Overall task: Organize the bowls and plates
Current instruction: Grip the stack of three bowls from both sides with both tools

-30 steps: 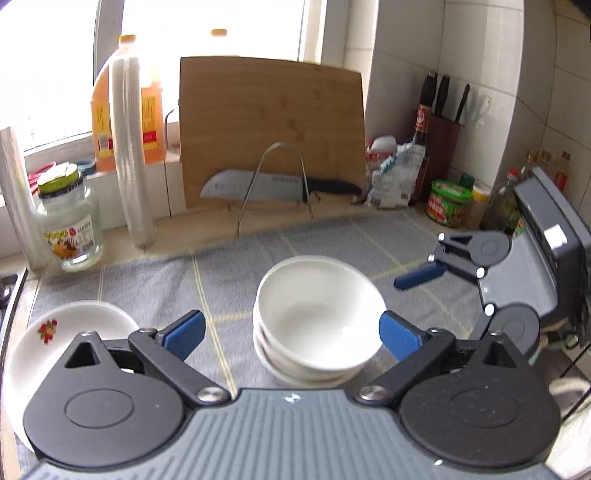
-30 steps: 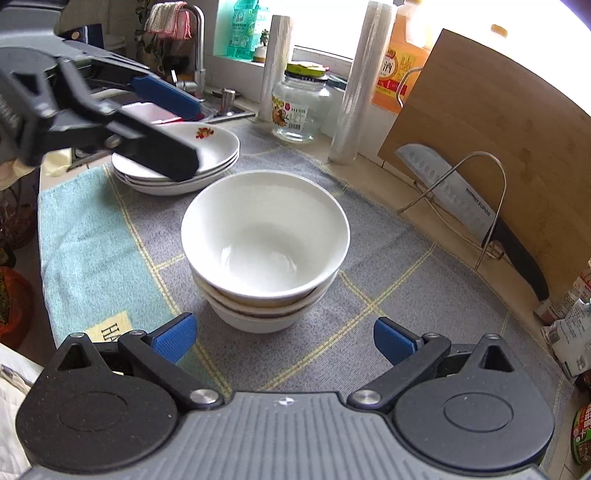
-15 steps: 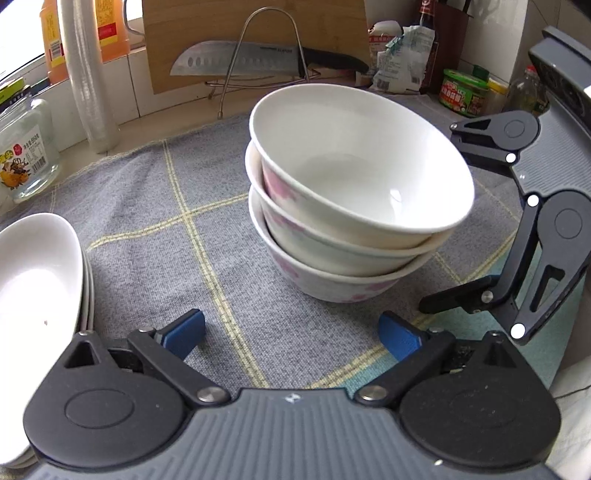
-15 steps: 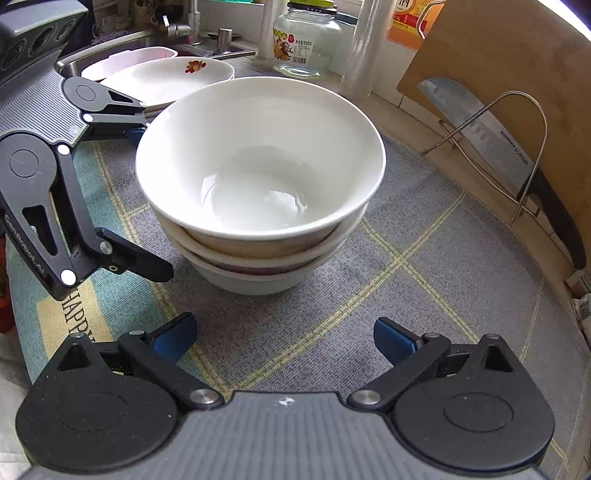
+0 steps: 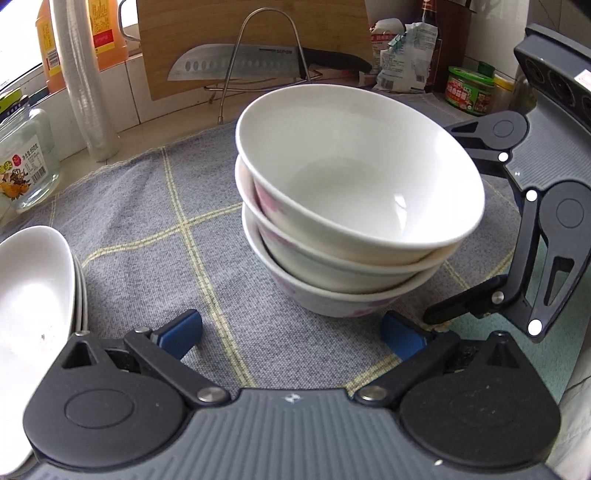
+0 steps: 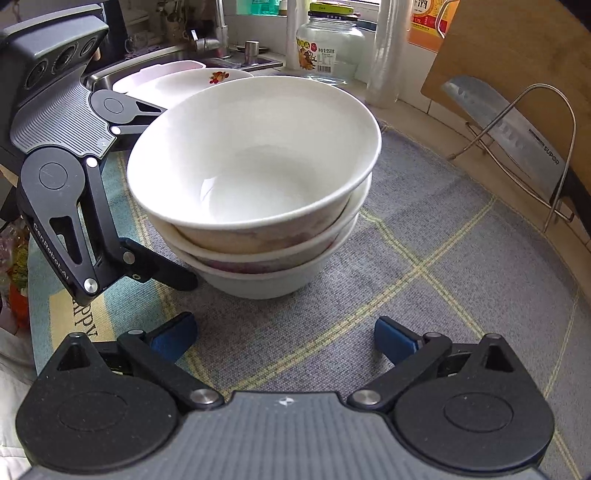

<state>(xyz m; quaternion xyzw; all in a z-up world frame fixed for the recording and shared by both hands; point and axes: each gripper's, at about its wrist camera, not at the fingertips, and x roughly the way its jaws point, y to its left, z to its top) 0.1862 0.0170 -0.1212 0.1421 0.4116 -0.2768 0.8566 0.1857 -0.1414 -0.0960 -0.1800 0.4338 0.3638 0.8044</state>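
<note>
Three white ceramic bowls [image 5: 354,206] sit nested in one stack on the grey woven cloth with yellow grid lines [image 5: 147,229] that covers the counter; the two lower bowls show pink-purple pattern on their outer walls. Top bowl sits slightly tilted in the stack.

Left tongs [image 5: 291,334]: jaws spread wide, having just been opening, nothing between the blue pads; stack stands just ahead of them, not touched.

Right tongs [image 6: 284,334]: jaws apart, empty, pointed at the same stack from the opposite side. In the left wrist view the right tongs appear right of the bowls, with one black finger [image 5: 465,302] low beside the bottom bowl; contact cannot be told.

Stack of white shallow plates [image 5: 33,302] lies at the left edge of the cloth, near the left tongs. From the right wrist view the plates [image 6: 173,83] lie behind the bowls beside the steel sink [image 6: 110,74], top plate bearing a red flower print.

Behind: bamboo cutting board [image 5: 207,29], cleaver with black handle [image 5: 236,62] on a wire rack, clear glass jar [image 5: 22,166].
</note>
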